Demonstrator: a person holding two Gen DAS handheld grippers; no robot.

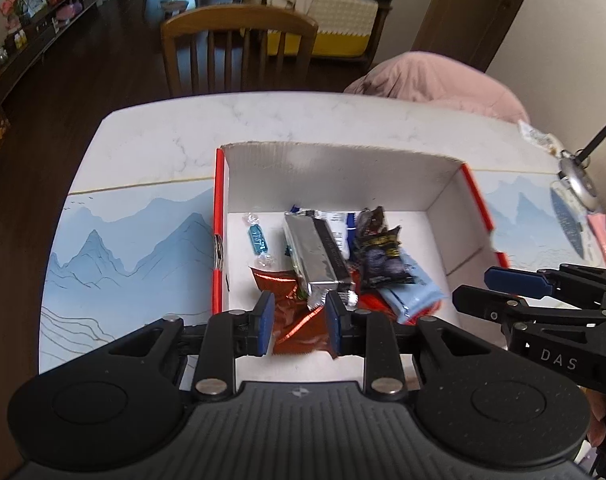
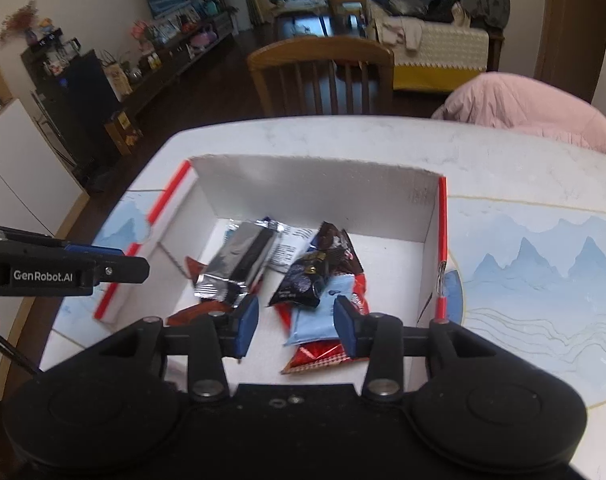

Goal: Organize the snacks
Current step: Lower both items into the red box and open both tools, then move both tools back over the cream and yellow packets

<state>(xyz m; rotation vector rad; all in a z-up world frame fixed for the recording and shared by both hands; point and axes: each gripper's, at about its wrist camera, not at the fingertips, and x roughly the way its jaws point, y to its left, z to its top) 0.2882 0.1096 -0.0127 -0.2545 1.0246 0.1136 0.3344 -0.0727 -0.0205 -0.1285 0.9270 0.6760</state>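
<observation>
The snacks lie in a heap inside the box (image 1: 443,184). The left gripper (image 1: 299,320) has its fingers spread, holding nothing. The silver bar (image 1: 317,254) lies just ahead at twelve o'clock, its long side pointing from twelve to six. The right gripper (image 2: 297,320), also spread, hangs over the blue packet (image 2: 319,316). The left one looks nearer the bar.

matt white cardboard box (image 1: 345,178) with rough torn rim, glossy silver foil wrapper (image 1: 317,254), crinkled red foil packet (image 1: 293,308) (shiny), smooth marbled table (image 1: 239,124), wooden chair (image 1: 239,50)
</observation>
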